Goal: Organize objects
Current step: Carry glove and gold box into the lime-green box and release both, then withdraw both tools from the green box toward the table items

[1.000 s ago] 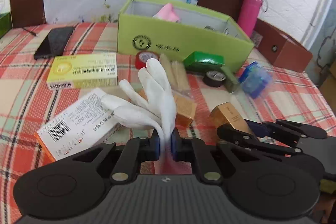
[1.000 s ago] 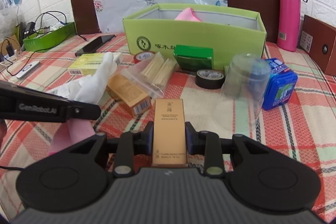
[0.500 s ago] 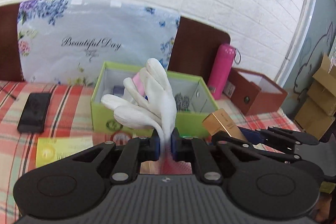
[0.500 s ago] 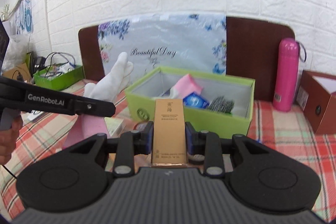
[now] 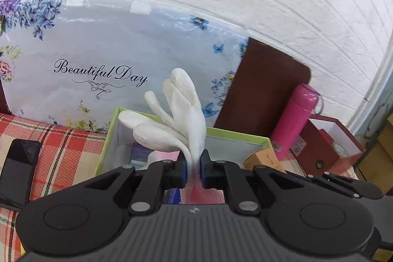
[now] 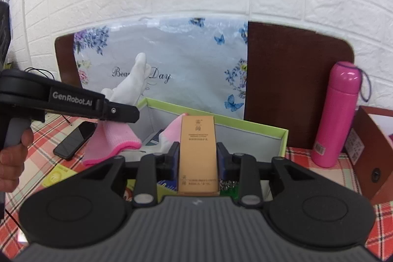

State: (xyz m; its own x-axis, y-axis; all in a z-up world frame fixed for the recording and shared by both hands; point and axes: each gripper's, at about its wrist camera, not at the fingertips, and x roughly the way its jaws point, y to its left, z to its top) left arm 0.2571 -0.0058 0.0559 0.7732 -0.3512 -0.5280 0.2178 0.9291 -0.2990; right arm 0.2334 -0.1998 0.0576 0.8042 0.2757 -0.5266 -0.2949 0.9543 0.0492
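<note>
My left gripper (image 5: 194,168) is shut on a white glove (image 5: 181,114) with a pink cuff and holds it above the near left part of the green box (image 5: 235,135). The glove (image 6: 130,87) and the left gripper (image 6: 120,113) also show in the right wrist view. My right gripper (image 6: 197,156) is shut on a tan gold carton (image 6: 198,151), upright between its jaws, held over the green box (image 6: 245,123). The carton's end shows in the left wrist view (image 5: 266,158). Inside the box lie another pink-cuffed glove (image 6: 172,131) and small packets.
A pink flask (image 6: 340,112) and a brown box (image 6: 375,146) stand at the right. A black phone (image 6: 75,140) lies on the plaid cloth at the left. A floral bag (image 5: 110,60) leans on the wall behind the box.
Both grippers have risen from the table with their loads and moved forward to above the green box, which is now close below them.
</note>
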